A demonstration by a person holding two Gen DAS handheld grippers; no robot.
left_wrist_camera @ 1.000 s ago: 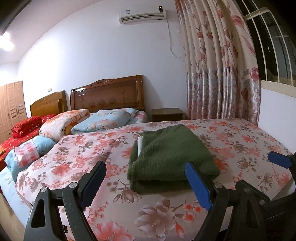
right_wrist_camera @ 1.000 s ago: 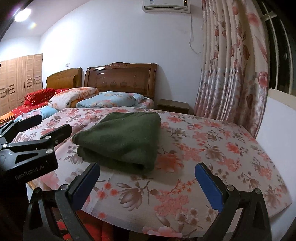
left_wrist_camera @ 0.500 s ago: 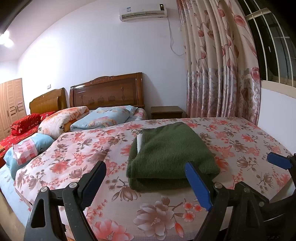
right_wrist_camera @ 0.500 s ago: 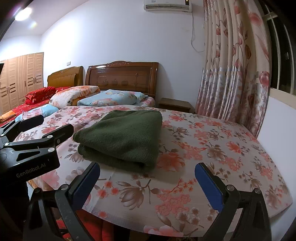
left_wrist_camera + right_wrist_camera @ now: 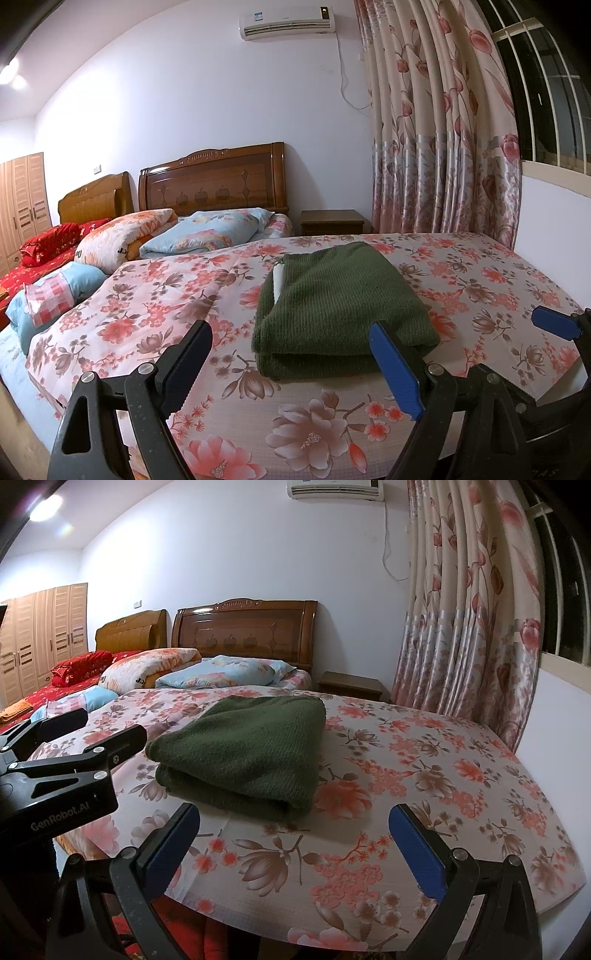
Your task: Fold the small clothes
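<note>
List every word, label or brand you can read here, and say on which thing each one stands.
"GenRobot.AI": on the black body of the left gripper, seen from the right wrist.
Logo on the air conditioner: too small to read.
Letters on the orange floral quilt: partial, unreadable.

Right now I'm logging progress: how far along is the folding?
Done: the green knit garment lies folded in a neat stack on the floral cloth. In hand: nothing; the left tongs and right tongs are open, short of it. Left: no other unfolded clothes show on the cloth.
</note>
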